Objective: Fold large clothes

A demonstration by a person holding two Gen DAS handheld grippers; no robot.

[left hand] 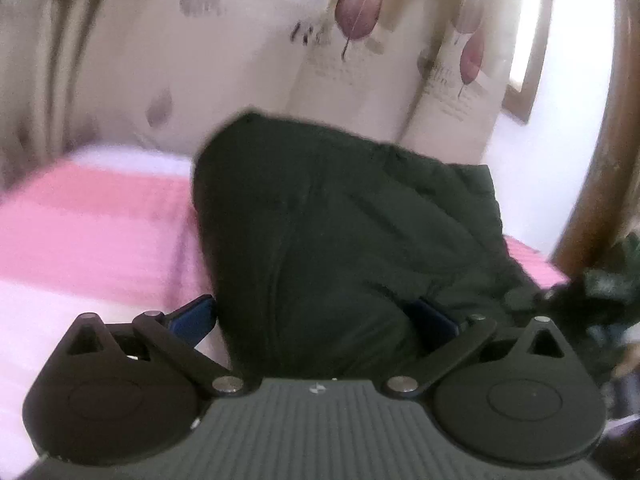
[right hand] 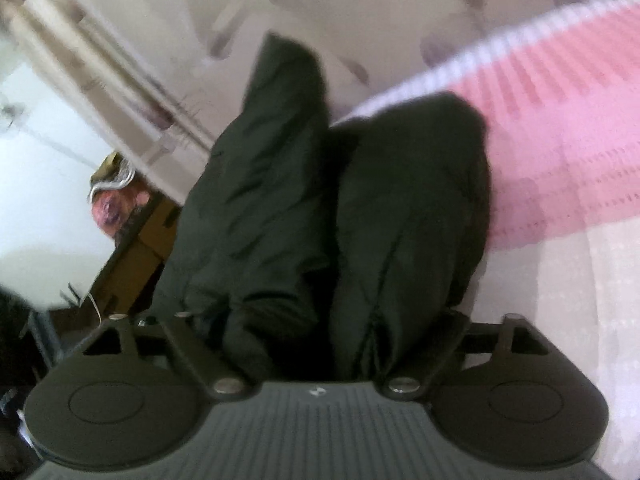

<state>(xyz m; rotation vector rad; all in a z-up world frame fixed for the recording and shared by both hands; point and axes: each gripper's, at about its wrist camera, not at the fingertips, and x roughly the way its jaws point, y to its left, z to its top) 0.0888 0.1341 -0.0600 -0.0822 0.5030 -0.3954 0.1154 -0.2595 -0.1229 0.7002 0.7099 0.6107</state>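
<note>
A large dark green padded garment fills the middle of the left wrist view, bunched over a pink and white bed cover. My left gripper is shut on the garment; its blue fingers show on either side of the thick fabric. In the right wrist view the same garment hangs in two thick folds. My right gripper is shut on it, with its fingertips buried in the cloth.
A cream curtain with purple leaf prints hangs behind the bed. A brown wooden post stands at the right. In the right wrist view a brown box and a pink item sit at the left.
</note>
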